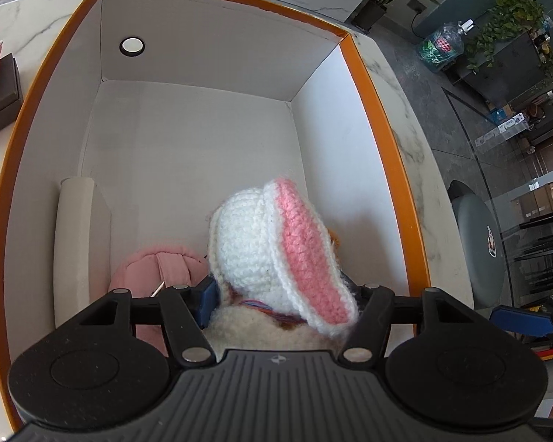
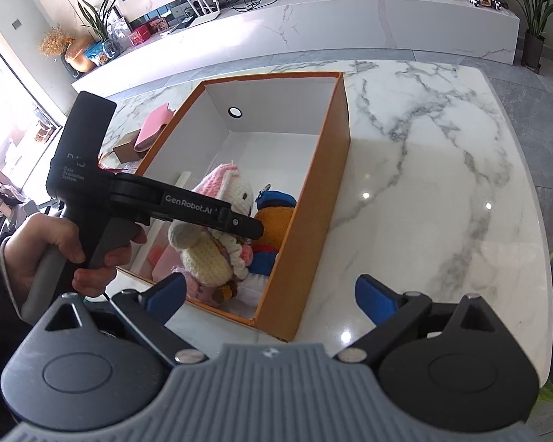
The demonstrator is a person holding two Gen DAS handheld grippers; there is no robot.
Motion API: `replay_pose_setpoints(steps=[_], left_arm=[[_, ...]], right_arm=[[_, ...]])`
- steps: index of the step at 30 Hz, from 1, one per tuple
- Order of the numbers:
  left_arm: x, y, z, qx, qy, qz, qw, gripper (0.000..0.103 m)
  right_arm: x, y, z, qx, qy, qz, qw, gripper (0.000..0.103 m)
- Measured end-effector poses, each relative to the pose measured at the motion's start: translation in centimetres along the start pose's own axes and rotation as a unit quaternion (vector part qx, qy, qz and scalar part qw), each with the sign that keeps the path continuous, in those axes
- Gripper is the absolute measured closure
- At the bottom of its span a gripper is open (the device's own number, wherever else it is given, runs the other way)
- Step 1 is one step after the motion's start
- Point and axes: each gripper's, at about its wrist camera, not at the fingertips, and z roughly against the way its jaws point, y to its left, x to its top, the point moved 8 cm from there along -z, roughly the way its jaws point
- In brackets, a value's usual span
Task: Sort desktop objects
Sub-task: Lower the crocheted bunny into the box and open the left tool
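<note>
Left wrist view: the left tool fills the lower frame, its blue pads set either side of a crocheted rabbit doll. The pads appear to clasp the doll's body, though the right pad is hidden behind the pink-lined ear. The doll hangs inside the orange box, low over its white floor. Beside it in the box lie a pink plush item and a white roll against the left wall. A round hole pierces the far wall. The box stands on the marble table.

Right wrist view: the right tool occupies the foreground, its blue pads spread apart with nothing between them, above the table just beside the box. A hand grips the left tool's handle, and its black arm reaches into the box across the rabbit doll. A plush figure with a blue cap lies against the box's right wall, touching the doll. A pink case rests on a brown box beyond the orange box.
</note>
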Motion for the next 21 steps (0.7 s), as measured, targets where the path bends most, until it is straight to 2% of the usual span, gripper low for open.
replay_pose_setpoints(steps=[3,6,7,8,12,16,18,21], left_arm=[[-0.3,-0.5,-0.7,0.001,0.013,-0.008,0.9999,0.027],[-0.6,-0.6,-0.8,0.02,0.015,-0.004,0.9997,0.02],[-0.7,-0.4,-0.7,0.034,0.022,-0.005,0.9992,0.014],[-0.7,-0.4,-0.6,0.047,0.028,-0.007,0.9985,0.013],[-0.6,-1.1,0.5,0.072,0.034,-0.028,0.9964,0.013],[-0.8,-1.9,2.0,0.116,0.029,-0.063,0.9909,0.011],[-0.7,-2.0,2.9,0.112,0.02,-0.068,0.9911,0.006],[-0.7,-2.1,3.8,0.058,0.02,-0.045,0.9971,0.0]], right_arm=[[-0.3,-0.2,-0.2,0.005,0.007,-0.007,1.0,0.004],[-0.3,0.0,-0.1,0.01,0.005,-0.003,1.0,0.004],[-0.3,0.1,-0.1,0.012,0.003,0.0,1.0,0.004],[-0.2,0.2,-0.1,0.014,0.002,0.003,1.0,0.004],[-0.3,0.9,-0.3,0.025,0.008,0.016,1.0,0.004],[-0.5,1.2,-0.6,0.029,0.015,0.021,0.999,0.004],[-0.5,1.3,-0.6,0.031,0.018,0.022,0.999,0.004],[-0.8,1.4,-0.7,0.031,0.024,0.025,0.999,0.004]])
